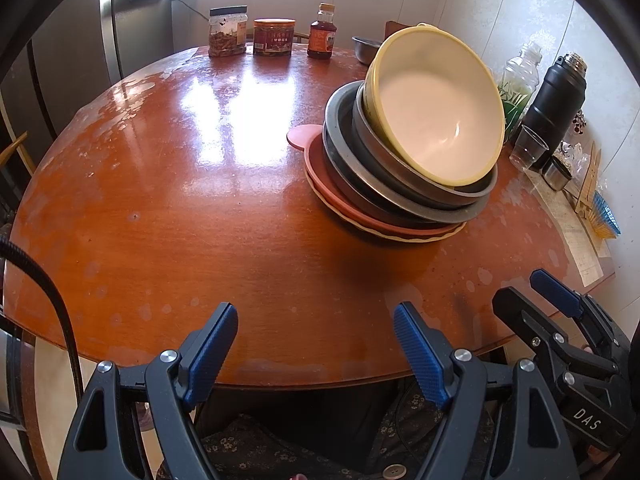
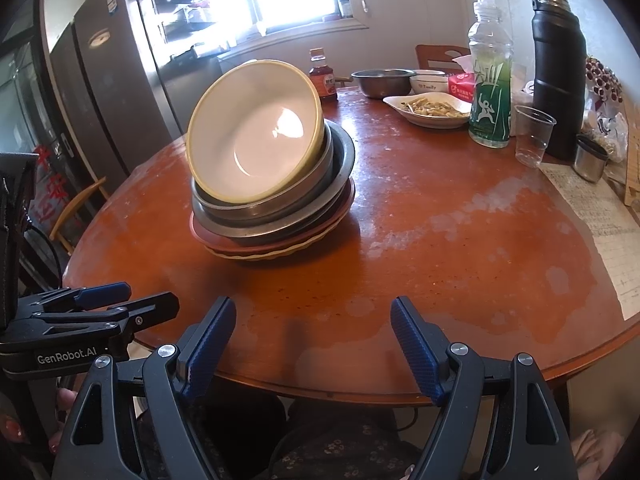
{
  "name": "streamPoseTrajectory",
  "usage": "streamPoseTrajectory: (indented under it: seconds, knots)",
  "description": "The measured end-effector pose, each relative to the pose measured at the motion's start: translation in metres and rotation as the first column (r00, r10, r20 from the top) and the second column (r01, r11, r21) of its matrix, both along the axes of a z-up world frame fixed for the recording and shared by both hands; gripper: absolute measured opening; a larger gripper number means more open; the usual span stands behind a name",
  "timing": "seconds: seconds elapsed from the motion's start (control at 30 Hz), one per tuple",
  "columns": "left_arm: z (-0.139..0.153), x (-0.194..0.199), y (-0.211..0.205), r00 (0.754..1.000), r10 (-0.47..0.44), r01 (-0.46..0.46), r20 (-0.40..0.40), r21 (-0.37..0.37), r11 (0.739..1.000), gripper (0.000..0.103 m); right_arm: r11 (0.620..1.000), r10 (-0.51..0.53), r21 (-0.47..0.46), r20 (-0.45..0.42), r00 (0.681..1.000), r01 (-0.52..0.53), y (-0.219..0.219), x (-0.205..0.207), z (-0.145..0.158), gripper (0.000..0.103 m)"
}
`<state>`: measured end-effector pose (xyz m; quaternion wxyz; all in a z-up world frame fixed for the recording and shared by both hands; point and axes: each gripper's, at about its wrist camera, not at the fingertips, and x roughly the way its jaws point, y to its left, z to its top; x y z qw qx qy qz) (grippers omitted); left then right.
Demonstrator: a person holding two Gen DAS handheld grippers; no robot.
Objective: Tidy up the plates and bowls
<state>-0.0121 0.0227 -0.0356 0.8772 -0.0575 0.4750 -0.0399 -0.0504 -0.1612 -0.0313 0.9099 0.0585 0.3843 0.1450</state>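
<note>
A stack of dishes stands on the round wooden table. On top a yellow bowl with a white inside sits tilted, over metal bowls and pink and cream plates. The stack also shows in the right wrist view, with the yellow bowl on top. My left gripper is open and empty over the table's near edge, left of the stack. My right gripper is open and empty at the near edge, in front of the stack. Each gripper shows at the other view's side.
Jars and a sauce bottle stand at the far edge. A steel bowl, a dish of food, a green bottle, a black flask, a plastic cup and papers are on the right.
</note>
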Motion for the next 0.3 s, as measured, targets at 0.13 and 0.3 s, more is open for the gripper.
streamPoseTrajectory:
  seconds: [0.13, 0.3]
  knots:
    - [0.0, 0.0, 0.003, 1.0, 0.006, -0.006, 0.003, -0.002, 1.0, 0.08, 1.0, -0.011, -0.002, 0.004, 1.0, 0.011, -0.003, 0.002, 0.001, 0.081]
    - [-0.002, 0.006, 0.017, 0.999, 0.045, -0.045, -0.006, -0.008, 0.999, 0.08, 0.999, -0.047, -0.013, 0.016, 0.999, 0.047, -0.015, 0.009, 0.004, 0.081]
